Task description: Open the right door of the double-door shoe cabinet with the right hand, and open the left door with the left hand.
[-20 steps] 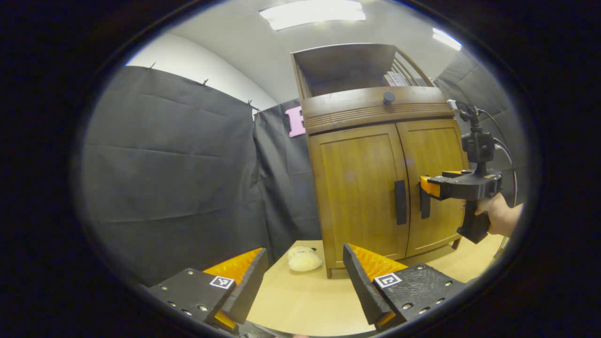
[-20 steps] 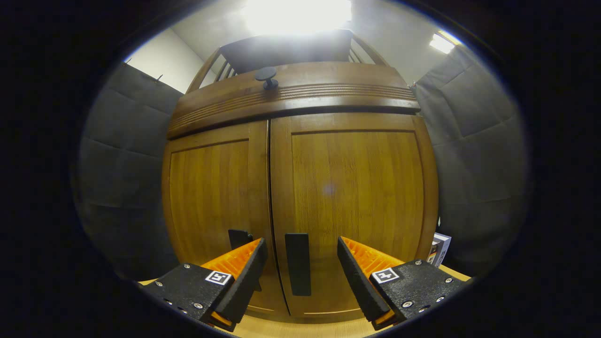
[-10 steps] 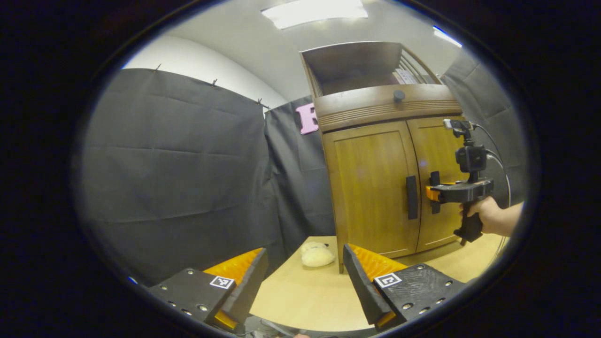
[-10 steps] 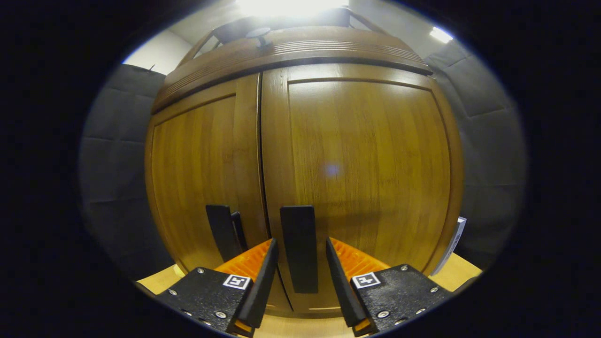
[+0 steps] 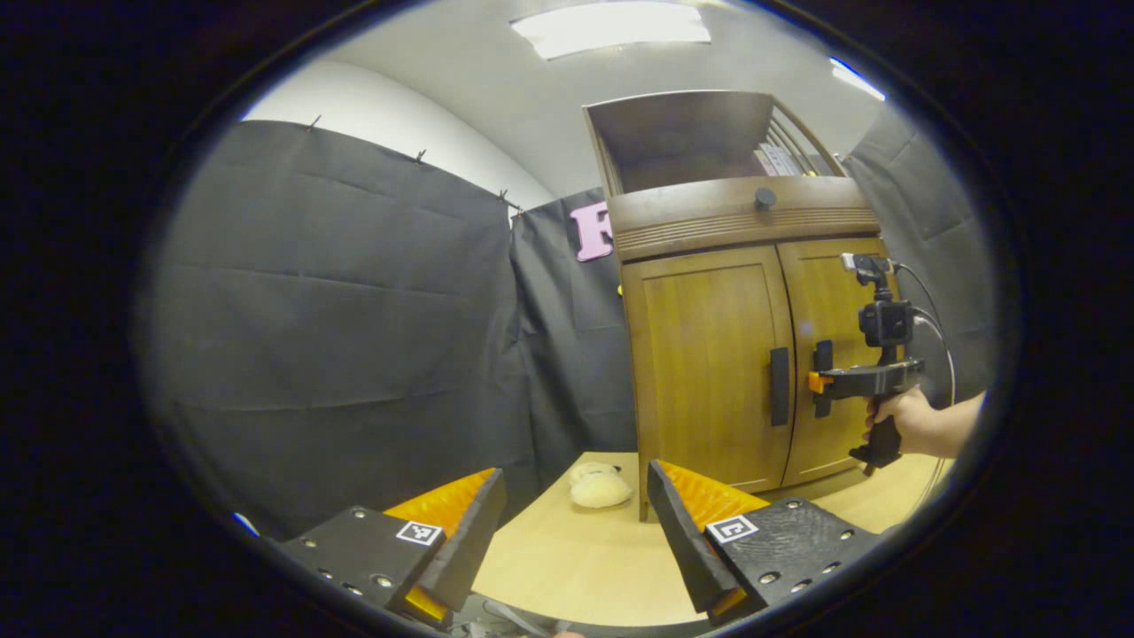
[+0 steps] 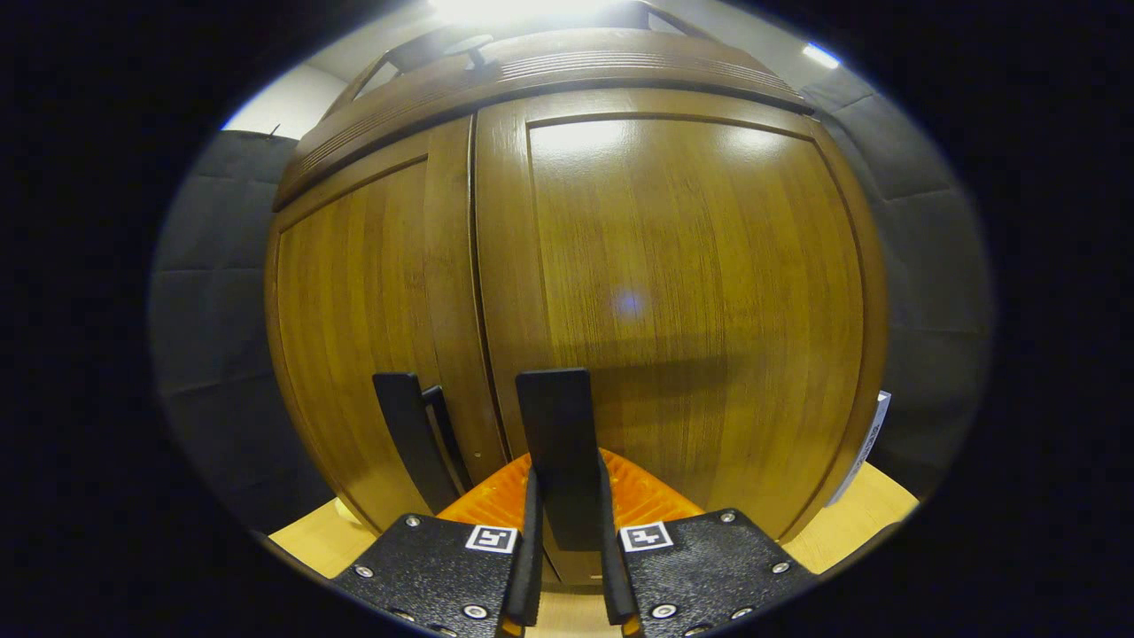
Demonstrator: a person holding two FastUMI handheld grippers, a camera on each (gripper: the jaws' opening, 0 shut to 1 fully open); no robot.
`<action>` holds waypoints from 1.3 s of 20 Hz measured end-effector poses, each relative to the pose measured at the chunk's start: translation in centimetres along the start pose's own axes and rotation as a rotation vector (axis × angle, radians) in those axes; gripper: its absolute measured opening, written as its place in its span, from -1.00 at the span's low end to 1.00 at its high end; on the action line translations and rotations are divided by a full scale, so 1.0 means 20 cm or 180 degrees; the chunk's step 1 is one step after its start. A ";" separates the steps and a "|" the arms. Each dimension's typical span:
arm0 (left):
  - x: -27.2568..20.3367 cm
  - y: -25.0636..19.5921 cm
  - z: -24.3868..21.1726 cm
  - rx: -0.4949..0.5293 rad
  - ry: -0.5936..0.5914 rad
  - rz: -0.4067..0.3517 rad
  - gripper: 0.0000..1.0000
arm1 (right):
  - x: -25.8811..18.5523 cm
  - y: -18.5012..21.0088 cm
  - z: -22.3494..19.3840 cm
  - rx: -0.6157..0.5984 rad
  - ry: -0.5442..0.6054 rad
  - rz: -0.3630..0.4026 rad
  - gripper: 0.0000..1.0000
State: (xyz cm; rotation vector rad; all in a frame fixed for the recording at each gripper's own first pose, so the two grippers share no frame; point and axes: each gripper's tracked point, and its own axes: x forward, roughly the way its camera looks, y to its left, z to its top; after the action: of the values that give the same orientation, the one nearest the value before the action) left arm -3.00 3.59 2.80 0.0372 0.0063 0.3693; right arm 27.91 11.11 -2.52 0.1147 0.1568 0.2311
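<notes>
Clamping right hand-held gripper [image 6: 567,567] on flat black right-door handle [image 6: 556,452] of brown wooden double-door shoe cabinet [image 5: 709,354], doors shut, standing on pale wooden desk [image 5: 567,567]. Hovering well apart, left hand-held gripper [image 5: 576,523] released.

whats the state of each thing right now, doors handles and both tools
right door: closed
left door: closed
right door handle: clamped between the right tool's fingers
left door handle: free, untouched
right tool: shut on the right door handle
left tool: open, holding nothing, back from the cabinet
</notes>
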 end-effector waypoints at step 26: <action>0.03 -0.06 0.06 -0.0163 -0.0257 -0.0370 0.84 | -0.63 -0.17 0.02 0.0133 0.0039 -0.0086 -0.44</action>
State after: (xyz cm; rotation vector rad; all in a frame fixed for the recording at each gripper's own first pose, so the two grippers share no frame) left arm -2.05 2.62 4.04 0.0011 -0.0806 0.2514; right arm 16.65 4.83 -0.83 0.1527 0.1752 0.2016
